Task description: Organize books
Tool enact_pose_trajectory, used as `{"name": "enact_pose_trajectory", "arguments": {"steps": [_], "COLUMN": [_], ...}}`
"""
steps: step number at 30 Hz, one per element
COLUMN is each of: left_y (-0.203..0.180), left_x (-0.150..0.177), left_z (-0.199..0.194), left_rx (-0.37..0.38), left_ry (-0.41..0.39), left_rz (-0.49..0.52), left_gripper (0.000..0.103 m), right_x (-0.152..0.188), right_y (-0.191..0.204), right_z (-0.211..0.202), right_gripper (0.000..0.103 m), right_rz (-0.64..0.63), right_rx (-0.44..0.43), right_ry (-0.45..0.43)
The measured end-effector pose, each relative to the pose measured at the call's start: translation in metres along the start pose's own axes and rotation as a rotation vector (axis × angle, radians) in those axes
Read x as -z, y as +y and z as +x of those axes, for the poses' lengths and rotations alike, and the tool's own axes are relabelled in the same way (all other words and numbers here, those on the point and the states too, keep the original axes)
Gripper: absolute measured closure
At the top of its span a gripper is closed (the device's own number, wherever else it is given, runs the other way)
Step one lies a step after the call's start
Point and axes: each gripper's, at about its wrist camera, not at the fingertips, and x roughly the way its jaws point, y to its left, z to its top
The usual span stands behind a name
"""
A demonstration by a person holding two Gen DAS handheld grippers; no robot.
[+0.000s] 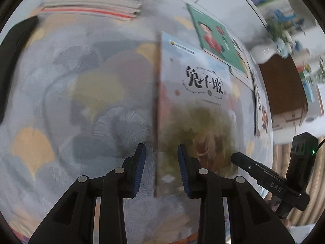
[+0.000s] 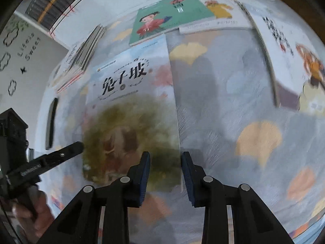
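A pale blue picture book with black Chinese title lies flat on the patterned tablecloth; it also shows in the right wrist view. My left gripper is open, its fingers either side of the book's left edge. My right gripper is open, its fingers either side of the book's right edge. A green book lies beyond it, also seen in the right wrist view. A stack of books sits at the far left, seen too in the right wrist view.
More picture books lie at the right along the table's edge. A dark flat object lies near the left edge. A white vase stands beyond the table. The other gripper shows at the right.
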Motion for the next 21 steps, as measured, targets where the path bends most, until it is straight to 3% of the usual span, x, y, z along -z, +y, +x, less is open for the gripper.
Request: {"name": "enact_pose_trajectory", "arguments": {"steps": [6,7,10,11,12,15,16,21], "left_y": [0.009,0.011,0.018,0.018,0.015,0.005,0.003,-0.020], "left_x": [-0.007,-0.007,-0.008,-0.009,-0.010,-0.007,-0.006,-0.001], "left_z": [-0.001,-0.004,-0.026,-0.028,-0.027,-0.013,-0.009,0.013], "left_rx": [0.114,0.170,0.436,0.457,0.451,0.298,0.282,0.259], "left_ry": [0.050,0.040,-0.005,-0.004,0.000,0.015,0.022,0.058], "left_rz": [0.004,-0.014,-0.074,-0.075,-0.061,0.025,0.047,0.109], "left_gripper": [0.074,0.074,0.074,0.074,0.074,0.078,0.092,0.094], "right_x": [0.005,0.007,0.007,0.007,0.009,0.011,0.011,0.015], "right_y": [-0.002,-0.004,-0.002,-0.002,-0.002,-0.002,-0.001,0.004], "right_z": [0.002,0.000,0.001,0.001,0.000,-0.002,-0.002,-0.002], "right_gripper": [0.071,0.071,0.071,0.071,0.071,0.071,0.071,0.071], "right_rz": [0.103,0.108,0.108,0.112,0.119,0.141,0.138,0.118], "right_rx": [-0.065,-0.065,-0.069,-0.069,-0.068,-0.055,-0.048,-0.018], "right_ry": [-0.017,-0.019,-0.021,-0.023,-0.027,-0.044,-0.046,-0.050]}}
